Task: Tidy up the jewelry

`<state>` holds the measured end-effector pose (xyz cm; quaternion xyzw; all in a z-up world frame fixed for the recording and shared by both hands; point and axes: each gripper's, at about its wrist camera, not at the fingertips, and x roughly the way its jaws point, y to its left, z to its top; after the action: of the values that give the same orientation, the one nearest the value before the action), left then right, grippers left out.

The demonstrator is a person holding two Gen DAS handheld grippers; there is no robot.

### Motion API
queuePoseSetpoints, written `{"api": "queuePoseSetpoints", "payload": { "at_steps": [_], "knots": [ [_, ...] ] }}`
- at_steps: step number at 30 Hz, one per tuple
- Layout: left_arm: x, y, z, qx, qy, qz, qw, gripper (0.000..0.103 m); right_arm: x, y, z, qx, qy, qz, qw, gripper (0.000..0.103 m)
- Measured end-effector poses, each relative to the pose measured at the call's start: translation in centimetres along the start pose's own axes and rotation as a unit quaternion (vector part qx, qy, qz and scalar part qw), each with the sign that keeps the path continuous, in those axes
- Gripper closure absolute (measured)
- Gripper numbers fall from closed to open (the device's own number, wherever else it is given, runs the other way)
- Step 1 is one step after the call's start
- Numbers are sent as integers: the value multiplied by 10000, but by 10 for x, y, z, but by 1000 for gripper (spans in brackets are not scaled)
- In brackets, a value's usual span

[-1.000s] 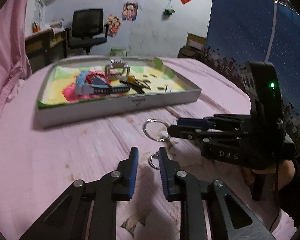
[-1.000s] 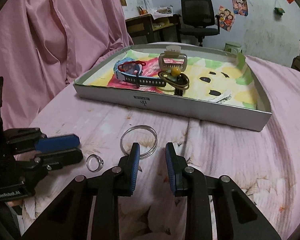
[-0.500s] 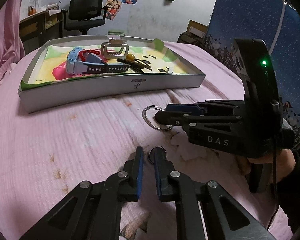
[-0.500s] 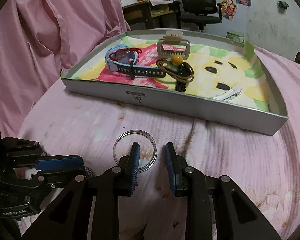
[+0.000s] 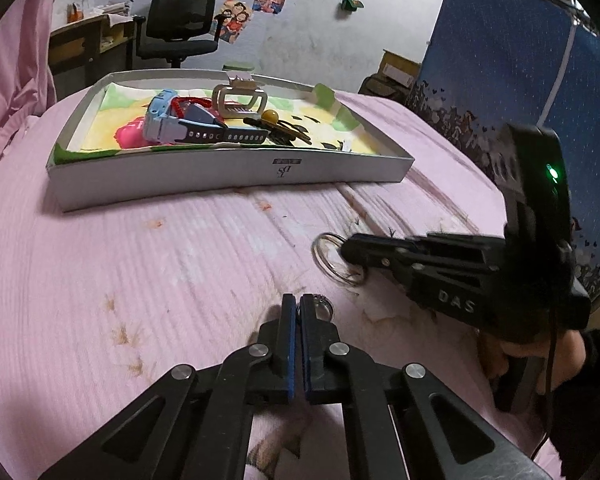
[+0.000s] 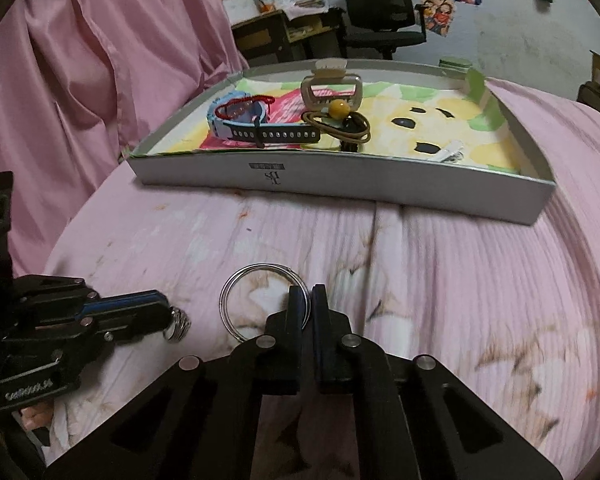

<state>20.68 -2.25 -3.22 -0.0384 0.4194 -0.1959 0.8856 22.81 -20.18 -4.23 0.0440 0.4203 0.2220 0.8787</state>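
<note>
On the pink bedcover, my left gripper (image 5: 299,300) is shut on a small silver ring (image 5: 325,305), which pokes out at its tips. The right wrist view shows the same small ring (image 6: 179,322) at the left gripper's (image 6: 165,312) end. My right gripper (image 6: 308,294) is shut on the near rim of a large silver hoop (image 6: 225,298) lying flat. That hoop (image 5: 325,265) also shows in the left wrist view, under the right gripper's (image 5: 346,246) tip. Beyond both stands a white tray (image 5: 236,178) holding a blue watch (image 5: 168,120), a hair claw (image 5: 240,100) and hair ties (image 6: 340,126).
The tray (image 6: 340,182) also holds a red cord bracelet (image 6: 244,104) and a silver hair clip (image 6: 448,154). A pink curtain (image 6: 100,60) hangs to the left. A desk and office chair (image 5: 180,20) stand behind, and a blue panel (image 5: 520,60) to the right. A hand (image 5: 496,356) holds the right gripper.
Both grippers have gone from open to shut. The left has closed on the small ring, and the right has moved forward and closed on the hoop's rim.
</note>
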Motion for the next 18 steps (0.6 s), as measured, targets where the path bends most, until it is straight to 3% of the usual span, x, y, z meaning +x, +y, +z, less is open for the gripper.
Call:
{"api": "queuePoseSetpoints", "payload": {
  "at_steps": [10, 18],
  "knots": [
    [-17, -1, -3, -72, -438, 156, 9989, 102, -31, 9, -10, -45, -716, -119, 9973, 100],
    [-14, 1, 0, -131, -340, -96, 9993, 102, -31, 3, -8, 94, -737, -71, 9972, 100]
  ]
}}
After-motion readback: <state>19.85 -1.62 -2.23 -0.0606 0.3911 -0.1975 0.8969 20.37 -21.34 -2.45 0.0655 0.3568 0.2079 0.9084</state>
